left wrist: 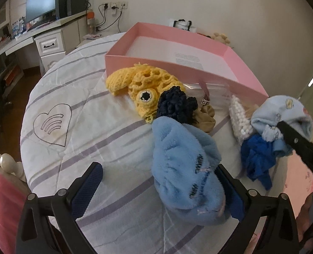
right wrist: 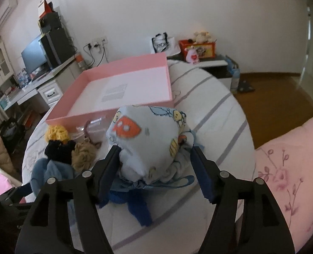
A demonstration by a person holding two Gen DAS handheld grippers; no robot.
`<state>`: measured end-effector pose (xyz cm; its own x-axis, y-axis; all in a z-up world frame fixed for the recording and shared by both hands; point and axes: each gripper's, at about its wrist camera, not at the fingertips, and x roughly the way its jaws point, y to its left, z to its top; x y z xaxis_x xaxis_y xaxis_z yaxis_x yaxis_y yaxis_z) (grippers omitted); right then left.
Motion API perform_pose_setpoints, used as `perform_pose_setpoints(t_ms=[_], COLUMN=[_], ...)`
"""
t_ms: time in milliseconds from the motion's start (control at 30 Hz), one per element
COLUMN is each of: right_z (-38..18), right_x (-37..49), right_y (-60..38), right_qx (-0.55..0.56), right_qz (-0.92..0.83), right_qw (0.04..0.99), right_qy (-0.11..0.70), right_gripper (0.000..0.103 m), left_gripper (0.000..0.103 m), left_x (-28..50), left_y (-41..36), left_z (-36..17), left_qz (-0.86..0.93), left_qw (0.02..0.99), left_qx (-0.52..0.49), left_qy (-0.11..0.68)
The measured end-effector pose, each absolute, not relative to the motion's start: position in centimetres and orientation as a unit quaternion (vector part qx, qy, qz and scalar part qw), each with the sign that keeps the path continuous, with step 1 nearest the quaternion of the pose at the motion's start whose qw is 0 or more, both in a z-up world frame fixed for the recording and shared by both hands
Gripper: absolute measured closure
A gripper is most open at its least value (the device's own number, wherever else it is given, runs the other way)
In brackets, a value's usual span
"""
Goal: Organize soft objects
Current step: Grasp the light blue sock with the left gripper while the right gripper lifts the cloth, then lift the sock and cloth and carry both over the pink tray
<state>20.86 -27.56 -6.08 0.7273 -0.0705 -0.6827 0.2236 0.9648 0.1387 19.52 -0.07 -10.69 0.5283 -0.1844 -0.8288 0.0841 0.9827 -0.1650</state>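
Note:
A fluffy light-blue soft item (left wrist: 184,169) lies on the white striped bedcover between the fingers of my left gripper (left wrist: 159,188). The jaws stand wide and the item leans on the right finger only. My right gripper (right wrist: 155,167) is open around a pale-blue printed cloth bundle (right wrist: 148,139); its left finger touches the cloth. A royal-blue cloth (right wrist: 139,205) lies under the bundle. A yellow crochet piece (left wrist: 139,80), a dark navy knit (left wrist: 175,103) and a tan fabric piece (left wrist: 207,118) lie before the pink box (left wrist: 177,67), whose inside holds only a printed sheet.
A clear plastic bag (left wrist: 211,89) and a white beaded item (left wrist: 240,114) lie against the box front. A pink floral quilt (right wrist: 283,169) is at the right. A desk with a monitor (left wrist: 40,6) stands beyond the bed's left edge, and wooden floor (right wrist: 273,97) to the right.

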Motion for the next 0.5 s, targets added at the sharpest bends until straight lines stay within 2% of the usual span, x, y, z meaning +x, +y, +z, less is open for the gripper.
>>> perform_pose_setpoints(t_ms=[33, 67, 100, 133, 167, 233, 267, 500], right_z=[-6.0, -6.0, -5.9, -5.9, -5.9, -5.7, -5.6, -5.0], right_x=[20.9, 21.0, 21.1, 21.1, 21.2, 21.1, 21.0, 20.4], right_y=[-27.5, -27.4, -27.2, -27.1, -26.8, -26.3, -26.2, -26.2], right_qx=[0.106, 0.104, 0.099, 0.094, 0.086, 0.076, 0.075, 0.089], right_qz=[-0.078, -0.074, -0.075, -0.077, -0.079, -0.083, -0.084, -0.08], right_qw=[0.924, 0.926, 0.927, 0.927, 0.928, 0.93, 0.931, 0.932], right_qy=[0.359, 0.356, 0.354, 0.354, 0.353, 0.349, 0.347, 0.342], right_gripper=[0.043, 0.05, 0.051, 0.052, 0.055, 0.06, 0.067, 0.07], left_gripper=[0.01, 0.024, 0.042, 0.052, 0.071, 0.078, 0.082, 0.085], left_x=[19.7, 19.8, 19.8, 19.8, 19.8, 19.7, 19.5, 18.8], left_y=[-0.1, -0.2, -0.3, -0.5, -0.5, -0.7, -0.8, -0.6], left_z=[-10.8, -11.0, -11.1, -11.1, -11.0, -10.9, -10.8, -10.0], left_qz=[-0.079, -0.083, -0.088, -0.091, -0.095, -0.111, -0.109, -0.115], left_qw=[0.872, 0.87, 0.87, 0.871, 0.872, 0.868, 0.871, 0.875], left_qx=[-0.053, -0.053, -0.052, -0.048, -0.05, -0.057, -0.051, -0.046], left_qy=[0.48, 0.482, 0.483, 0.48, 0.478, 0.481, 0.477, 0.468])
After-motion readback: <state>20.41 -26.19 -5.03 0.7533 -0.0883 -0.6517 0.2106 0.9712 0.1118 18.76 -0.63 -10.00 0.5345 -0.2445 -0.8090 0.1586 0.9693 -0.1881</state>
